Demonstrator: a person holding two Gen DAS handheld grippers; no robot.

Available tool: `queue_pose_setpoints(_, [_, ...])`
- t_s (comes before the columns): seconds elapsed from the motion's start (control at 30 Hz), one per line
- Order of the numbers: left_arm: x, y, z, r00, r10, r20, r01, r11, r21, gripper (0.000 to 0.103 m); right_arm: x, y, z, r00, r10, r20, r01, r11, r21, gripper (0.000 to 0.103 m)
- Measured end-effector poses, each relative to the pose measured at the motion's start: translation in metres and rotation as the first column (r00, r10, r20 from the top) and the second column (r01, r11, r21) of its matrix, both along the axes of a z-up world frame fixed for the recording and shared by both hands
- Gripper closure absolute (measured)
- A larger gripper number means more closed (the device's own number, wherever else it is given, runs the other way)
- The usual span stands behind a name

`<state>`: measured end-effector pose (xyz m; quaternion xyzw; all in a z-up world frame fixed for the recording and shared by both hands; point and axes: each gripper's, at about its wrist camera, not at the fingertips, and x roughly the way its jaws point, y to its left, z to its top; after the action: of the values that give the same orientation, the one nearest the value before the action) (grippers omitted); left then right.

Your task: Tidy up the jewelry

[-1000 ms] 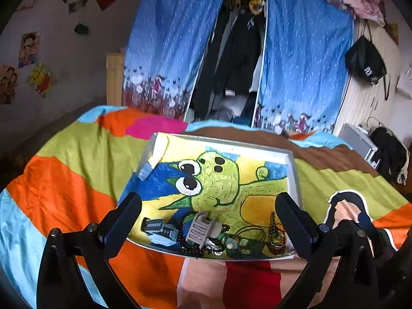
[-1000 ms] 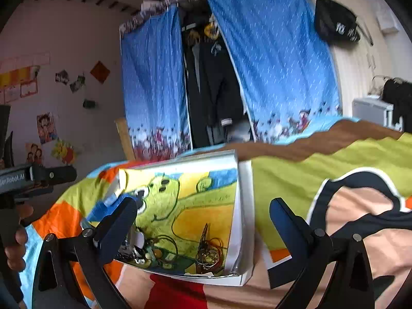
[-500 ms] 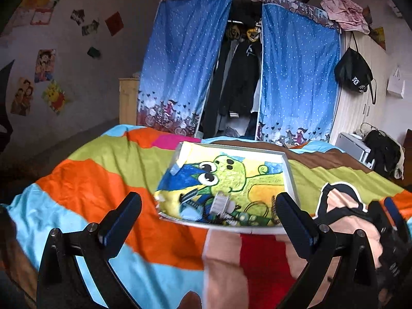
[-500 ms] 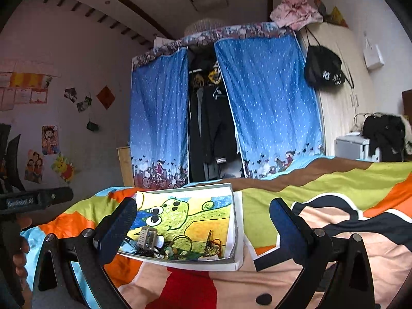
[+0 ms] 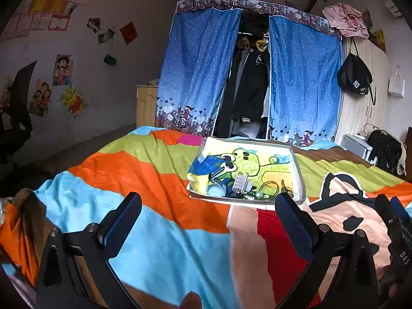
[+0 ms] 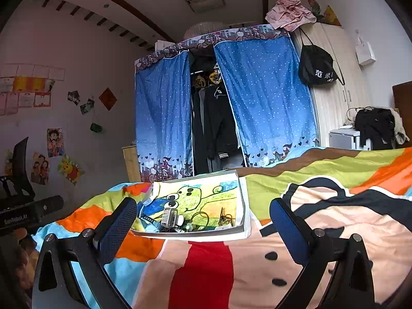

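Both your tools, the left tool [image 5: 208, 221] and the right tool [image 6: 203, 221], are wide open and hold nothing. The jewelry [image 5: 247, 189] sits in a pile at the near end of the tray [image 5: 300, 177] on the bed [image 5: 154, 180], well apart from you. No sorting looks started. Next, I think you reach in close and pick one piece.
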<state>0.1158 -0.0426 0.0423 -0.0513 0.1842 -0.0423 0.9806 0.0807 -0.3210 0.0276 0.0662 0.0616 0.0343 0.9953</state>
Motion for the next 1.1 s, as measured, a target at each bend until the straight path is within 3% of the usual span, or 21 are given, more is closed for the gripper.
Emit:
queue_pose_setpoints(0.3, [-0.048,0.018,-0.009,1.000,0.002,0.011,-0.002,1.000,0.006,0.001,-0.037,0.024,-0.006,1.000,0.001,-0.022,-0.001,1.000,-0.012,0.000])
queue_pose_setpoints(0.6, [-0.092,0.023,-0.023,1.000,0.013,0.026,-0.015,0.997,0.078,0.001,-0.067,0.046,-0.008,0.998,0.034,-0.050,-0.035,0.999,-0.017,0.000])
queue_pose_setpoints(0.83, [-0.097,0.029,-0.038,0.999,0.043,-0.009,-0.043,0.998,0.046,0.001,-0.066,0.052,-0.014,0.996,0.029,-0.080,-0.032,0.999,-0.041,0.000])
queue_pose_setpoints(1.1, [-0.100,0.028,-0.040,0.999,0.052,0.011,-0.053,0.997,0.056,0.001,-0.063,0.053,-0.020,0.995,0.023,-0.100,-0.028,0.998,-0.056,0.000])
